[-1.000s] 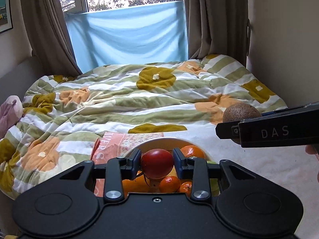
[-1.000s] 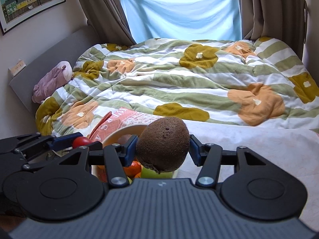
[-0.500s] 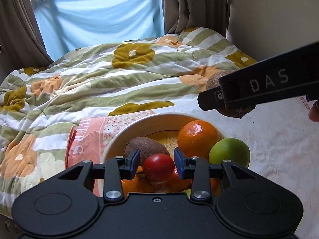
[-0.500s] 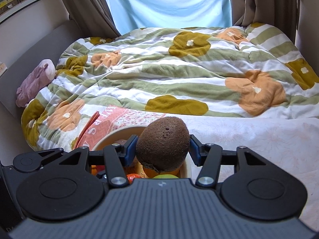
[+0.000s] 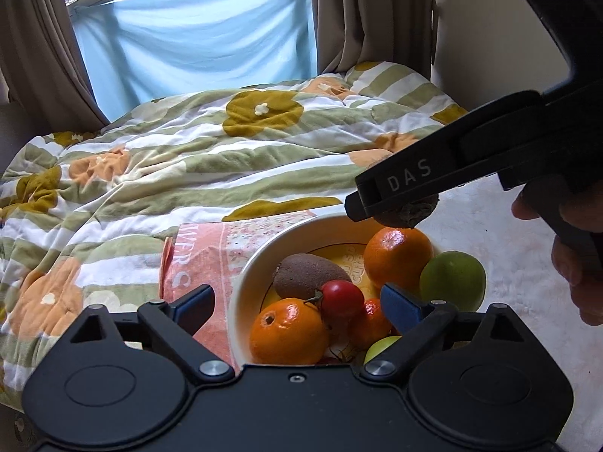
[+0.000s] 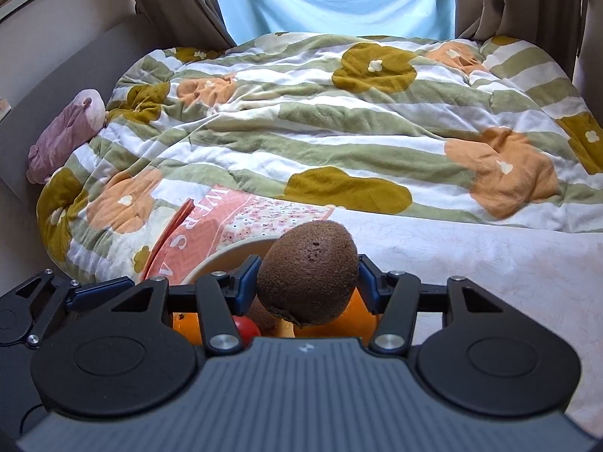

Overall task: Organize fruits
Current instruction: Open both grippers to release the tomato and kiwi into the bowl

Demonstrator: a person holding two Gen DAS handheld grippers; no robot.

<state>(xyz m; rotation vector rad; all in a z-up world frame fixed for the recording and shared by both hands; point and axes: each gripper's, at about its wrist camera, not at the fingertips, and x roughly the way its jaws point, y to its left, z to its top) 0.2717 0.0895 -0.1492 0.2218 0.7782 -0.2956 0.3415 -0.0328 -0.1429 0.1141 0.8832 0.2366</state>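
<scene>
The round cream ceramic bowl point(image 5: 264, 252) stands on the bed, on top of a pink book with a flowered cover point(image 5: 211, 256), and it carries most of the fruits. Inside it lie a brown fuzzy kiwi point(image 5: 309, 275), a small red tomato with a dark stem point(image 5: 341, 299), a big orange at the near side point(image 5: 288, 331), a second orange at the far right rim point(image 5: 397, 256) and a smaller orange piece point(image 5: 371, 320) between them; two green round fruits point(image 5: 452, 280) sit at the right edge of the bowl. The left gripper point(image 5: 297, 305) hangs over the bowl, and its blue-padded fingers point(image 5: 399, 307) are opening, wide apart on both sides of the tomato without touching it; the tomato rests on the other fruits. The right gripper point(image 6: 307, 282) has its fingers clamped on another brown fuzzy kiwi point(image 6: 309, 275), which it holds in the air above the far right rim of the bowl, over the second orange. A hand point(image 5: 573, 263) grasps the handle of this gripper at the right side. Around the bowl spreads a quilt with green stripes and orange and mustard flowers point(image 6: 339, 120), and to the right a plain white sheet point(image 6: 490, 263). A purple soft toy point(image 6: 64, 139) lies at the left edge of the bed.
</scene>
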